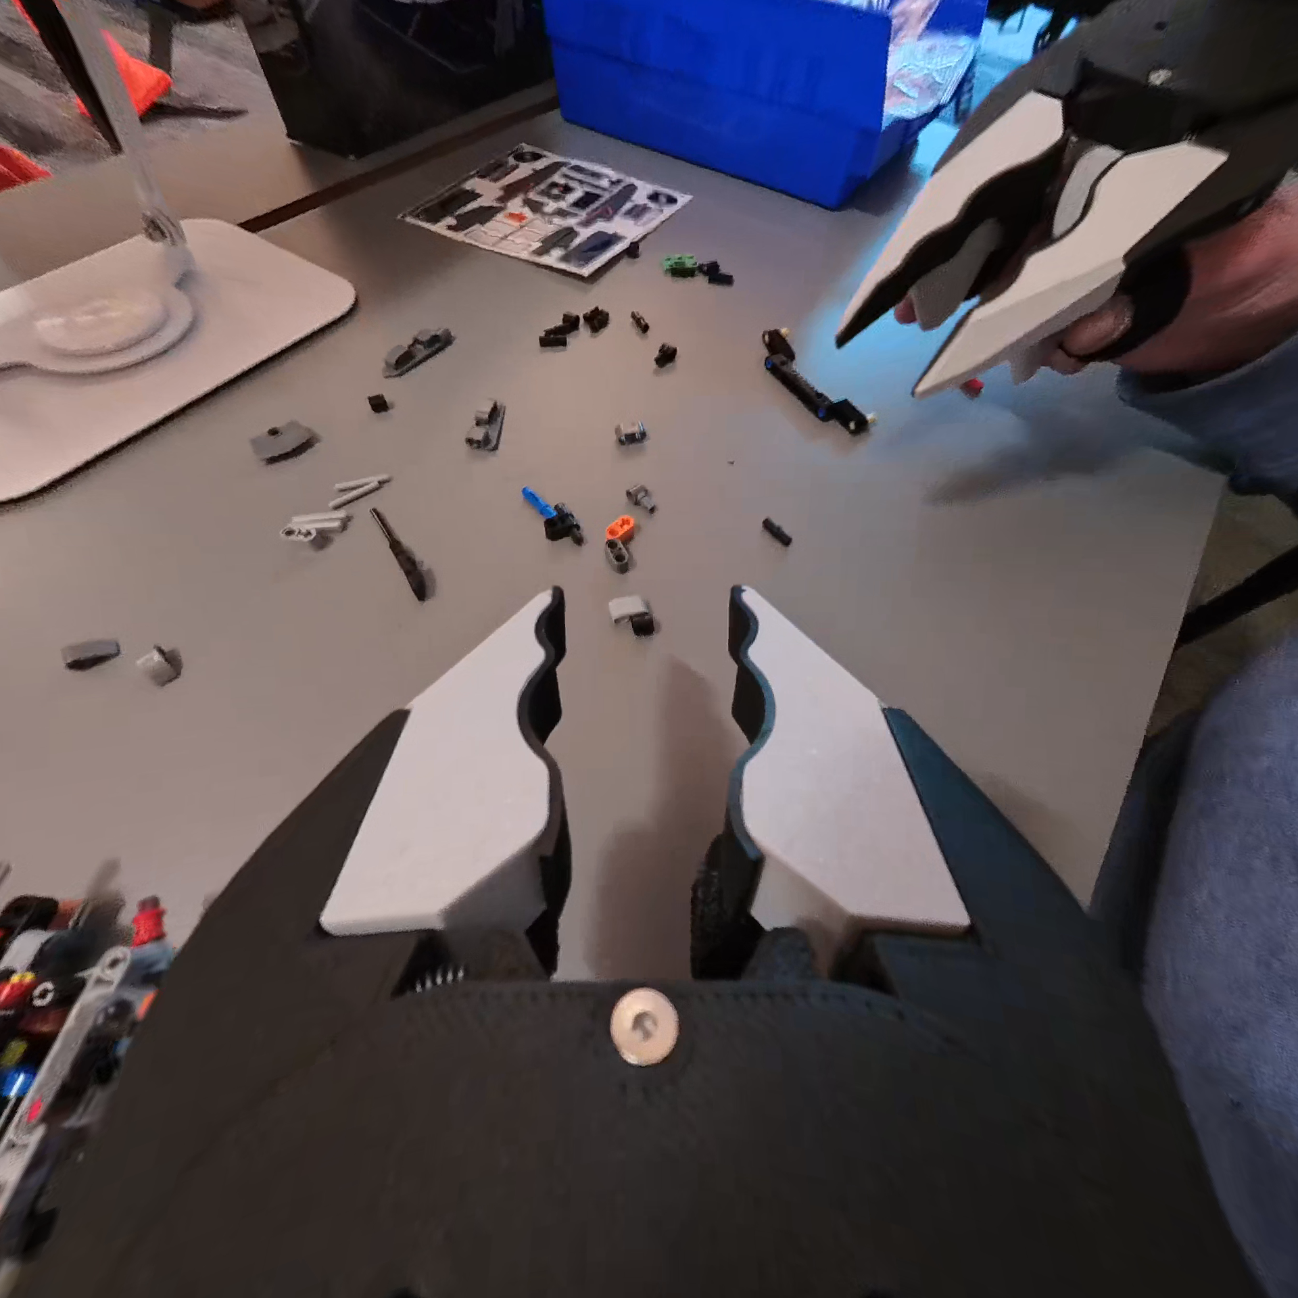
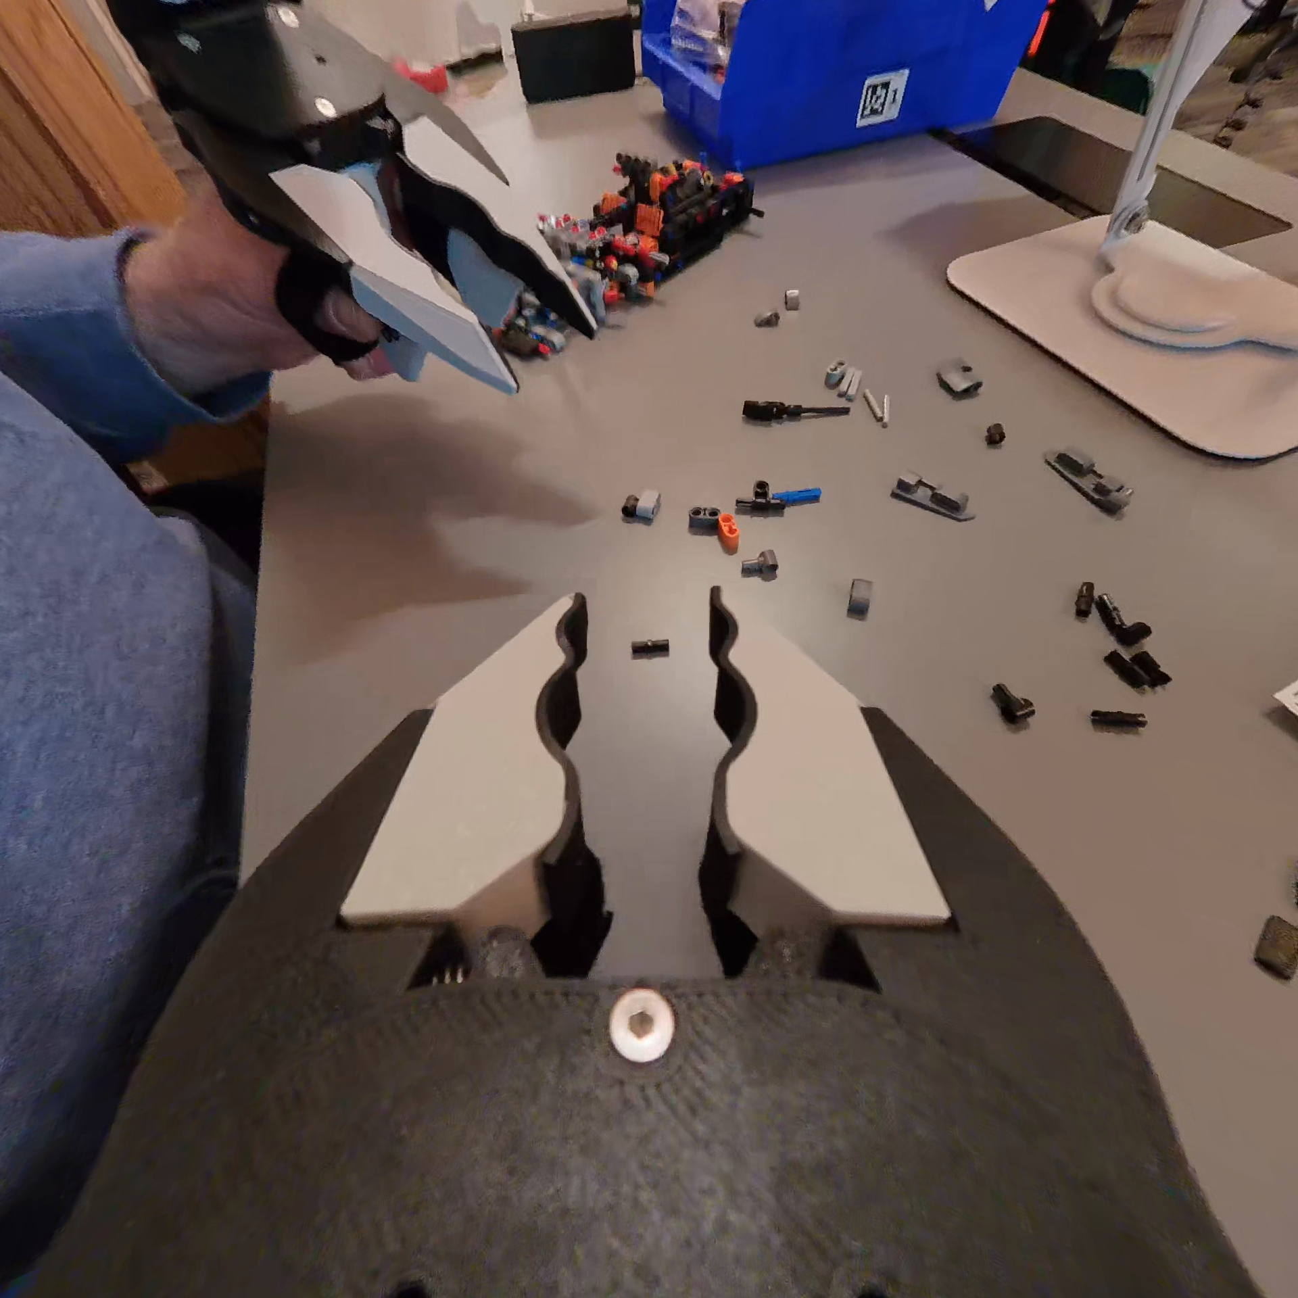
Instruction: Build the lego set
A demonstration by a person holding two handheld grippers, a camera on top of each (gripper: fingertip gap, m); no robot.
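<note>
Loose Lego pieces lie scattered on the grey table. My left gripper is open and empty, low over the table, with a small grey-and-black piece just beyond its tips. My right gripper is open and empty, and a short black pin lies on the table between its fingers. The partly built model, black, orange and red, stands at the far side, just behind the left gripper. It also shows blurred in the left wrist view. The right gripper hovers at the upper right.
An orange connector, a blue pin and a black beam lie among the pieces. A sticker sheet and a blue bin sit at the back. A white stand base is nearby. The table edge runs by the person's leg. From the left gripper's tips to the small grey-and-black piece is close to 7 cm. It is also in sight in the right wrist view. The partly built model lies some 20 cm from my left tips, 35 cm from my right tips.
</note>
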